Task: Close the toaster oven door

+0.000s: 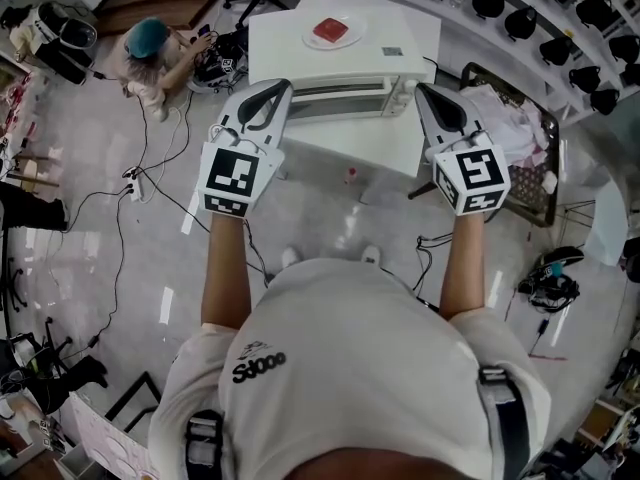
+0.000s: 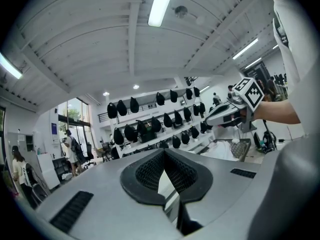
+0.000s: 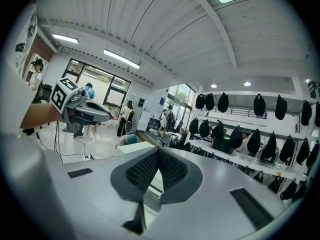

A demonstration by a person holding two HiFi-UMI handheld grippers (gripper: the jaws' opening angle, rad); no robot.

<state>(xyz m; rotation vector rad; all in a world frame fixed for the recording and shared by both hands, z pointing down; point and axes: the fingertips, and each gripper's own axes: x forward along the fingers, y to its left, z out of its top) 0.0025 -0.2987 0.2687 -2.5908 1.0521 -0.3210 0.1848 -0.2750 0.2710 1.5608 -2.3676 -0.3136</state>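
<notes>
- Approaching is the step in hand, as I judge it: the left gripper (image 1: pixel 278 93) and the right gripper (image 1: pixel 425 96) hang side by side in the upper middle of the head view, both short of the toaster oven (image 1: pixel 345 100) and touching nothing.
- Both grippers are clenched and empty. Each gripper view shows the ribbed pads meeting at their tips with nothing caught between them.
- The toaster oven sits at the top centre of the head view, its silvery front facing the person. It lies between a white top surface carrying a plate (image 1: pixel 333 32) with something red on it and the white table (image 1: pixel 350 140) below.
- The next move probably calls for bringing one closed gripper up to the free edge of the door, then pushing it steadily towards the oven body until it seats.
- How far the door stands open is hard to make out from so steep an angle, and no handle is clear.
- Each gripper's own jaws fill the lower middle of its view, leaving only pale slivers in the gap, so the oven is not identifiable there.
</notes>
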